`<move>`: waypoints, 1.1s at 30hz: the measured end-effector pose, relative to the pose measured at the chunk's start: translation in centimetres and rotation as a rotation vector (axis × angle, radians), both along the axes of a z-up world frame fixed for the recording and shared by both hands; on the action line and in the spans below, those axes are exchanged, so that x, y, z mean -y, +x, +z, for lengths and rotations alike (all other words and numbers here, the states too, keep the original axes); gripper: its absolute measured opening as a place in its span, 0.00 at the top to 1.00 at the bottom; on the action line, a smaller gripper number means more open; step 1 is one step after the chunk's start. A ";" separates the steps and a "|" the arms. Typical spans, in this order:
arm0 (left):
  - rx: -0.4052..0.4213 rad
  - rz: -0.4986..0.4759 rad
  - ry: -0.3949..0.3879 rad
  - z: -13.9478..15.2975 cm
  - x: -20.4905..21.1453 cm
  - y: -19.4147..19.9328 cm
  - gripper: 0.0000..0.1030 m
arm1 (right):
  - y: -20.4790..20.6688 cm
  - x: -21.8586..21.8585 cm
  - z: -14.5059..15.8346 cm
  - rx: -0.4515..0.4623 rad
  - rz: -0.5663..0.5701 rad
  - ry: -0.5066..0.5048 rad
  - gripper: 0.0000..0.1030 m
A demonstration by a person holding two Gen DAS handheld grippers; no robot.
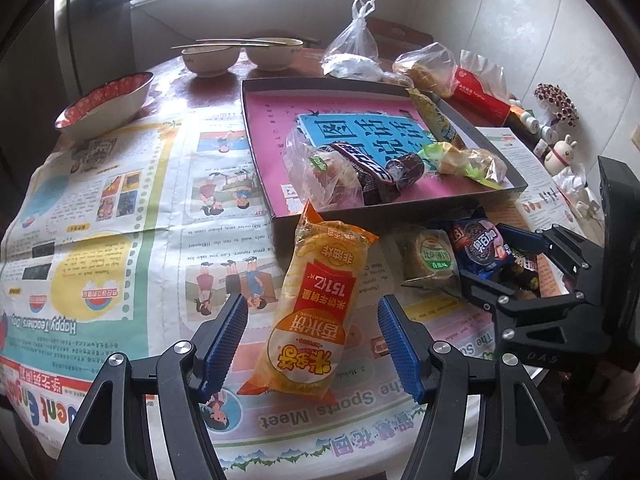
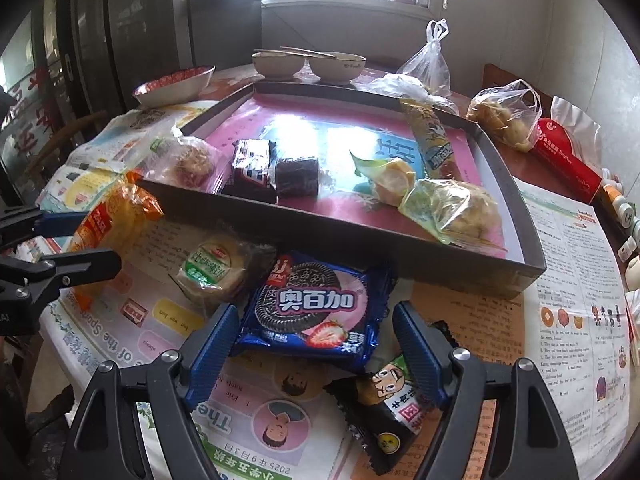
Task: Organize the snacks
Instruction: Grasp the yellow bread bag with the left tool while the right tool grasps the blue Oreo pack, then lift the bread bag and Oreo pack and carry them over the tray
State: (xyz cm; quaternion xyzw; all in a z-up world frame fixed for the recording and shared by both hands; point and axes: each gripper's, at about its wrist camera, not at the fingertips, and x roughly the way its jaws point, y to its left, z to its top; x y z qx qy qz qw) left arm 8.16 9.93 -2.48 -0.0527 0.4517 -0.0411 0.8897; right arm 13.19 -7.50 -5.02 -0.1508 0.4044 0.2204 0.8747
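An orange rice-cracker pack (image 1: 316,304) lies on the newspaper, between the blue pads of my left gripper (image 1: 312,336). The pads stand off both its sides, so the gripper is open. A blue cookie pack (image 2: 312,308) with a strawberry picture lies between the fingers of my right gripper (image 2: 316,344), which is open too and presses nothing. A dark tray (image 2: 360,248) with a pink lining sits just beyond and holds several wrapped snacks. Each view shows the other gripper: the right gripper (image 1: 486,254) around the cookie pack, the left gripper (image 2: 100,240) around the orange pack.
A green-labelled round cake pack (image 2: 212,268) and a black cartoon-face pack (image 2: 384,412) lie loose near the cookies. Behind the tray stand two beige bowls (image 1: 240,54), a red patterned bowl (image 1: 108,100), plastic bags (image 1: 354,46) and a red package (image 2: 568,160). Small figurines (image 1: 560,152) line the right edge.
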 end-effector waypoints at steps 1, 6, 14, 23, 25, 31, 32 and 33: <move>0.000 0.001 0.000 0.0 0.0 0.0 0.33 | -0.1 -0.2 -0.1 0.003 0.002 -0.007 0.23; -0.002 -0.001 0.003 -0.2 0.1 0.3 0.33 | 0.0 -0.3 -0.2 0.001 -0.007 0.013 0.24; -0.025 0.000 0.014 -0.9 0.3 0.9 0.33 | 0.1 -0.1 -0.2 -0.020 0.010 0.058 0.36; -0.034 -0.004 0.005 -1.3 0.7 1.3 0.47 | 0.0 0.3 -0.1 -0.021 0.019 0.073 0.45; -0.032 0.002 -0.007 -1.2 0.4 1.3 0.63 | 0.1 0.5 -0.1 -0.023 0.017 0.077 0.46; -0.014 0.004 -0.035 -0.8 -0.2 0.8 0.67 | 0.2 1.2 0.2 -0.035 0.002 0.103 0.47; -0.007 0.003 -0.035 -0.6 -0.2 0.7 0.67 | 0.2 1.3 0.3 -0.033 -0.001 0.105 0.47; 0.001 0.002 -0.038 -0.3 -0.2 0.5 0.67 | 0.2 1.5 0.5 -0.031 -0.006 0.108 0.47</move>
